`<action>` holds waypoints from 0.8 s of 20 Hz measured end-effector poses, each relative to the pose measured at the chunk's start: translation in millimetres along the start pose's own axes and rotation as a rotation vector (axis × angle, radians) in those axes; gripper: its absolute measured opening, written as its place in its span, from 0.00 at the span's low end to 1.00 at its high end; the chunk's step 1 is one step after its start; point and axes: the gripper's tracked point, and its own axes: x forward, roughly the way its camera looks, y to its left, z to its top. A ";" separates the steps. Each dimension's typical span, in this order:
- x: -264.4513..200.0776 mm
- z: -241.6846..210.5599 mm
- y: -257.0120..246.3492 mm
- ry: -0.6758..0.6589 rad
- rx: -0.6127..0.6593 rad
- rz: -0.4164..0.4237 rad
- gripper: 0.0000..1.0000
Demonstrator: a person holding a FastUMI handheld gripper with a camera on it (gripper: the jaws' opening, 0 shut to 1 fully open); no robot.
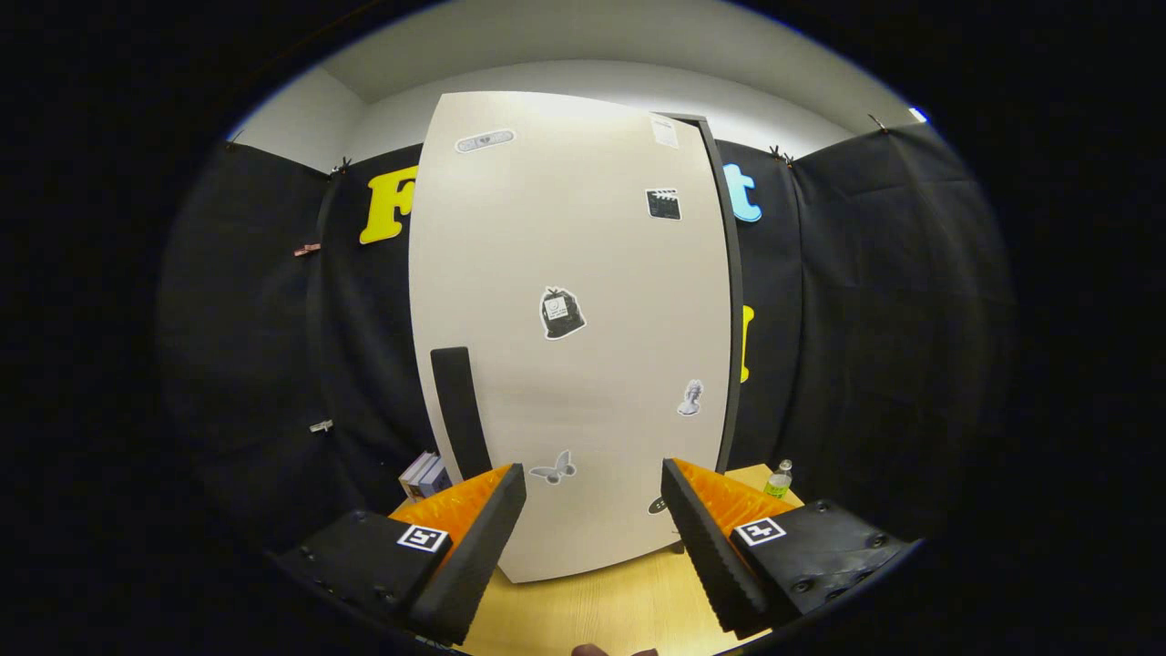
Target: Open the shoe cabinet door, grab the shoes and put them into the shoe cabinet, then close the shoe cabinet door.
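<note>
The jaws point(594, 510) stand wide apart with nothing between them, held level and aimed straight at the cabinet door point(569, 319), which fills the space just ahead of and beyond the fingertips. The door looks shut, or very nearly so: its pale face sits flat across the front, and a thin dark edge of the cabinet point(729, 301) shows along its right side. A dark upright handle point(460, 410) is fixed near the door's left edge, low down, just above and beyond the left finger. Stickers dot the door face. No shoes are to be seen from here, so where they are, on the worktop out of sight or already behind the door, cannot be told. The cabinet stands on a wooden worktop point(592, 610); a small stack of books point(424, 474) lies left of its foot, and a bottle point(779, 478) stands to the right beyond the right finger. With the door closed and the jaws empty, the scene fits two stages alike: the door about to be pulled open, or the door pushed closed with the shoes inside and the work done. The pictures do not settle which. If the door is to be opened, the job would call for shifting the jaws left and up so the handle comes between the fingers, closing on it squarely, and pulling along the arc of the hinge, which judging by the handle's place is likely on the right.
</note>
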 end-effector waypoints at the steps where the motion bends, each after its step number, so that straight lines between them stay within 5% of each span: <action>1: -0.5 -0.9 -1.6 -0.001 -0.007 -0.004 0.98; 16: -22.1 5.7 -17.3 -0.024 -0.014 -0.007 0.98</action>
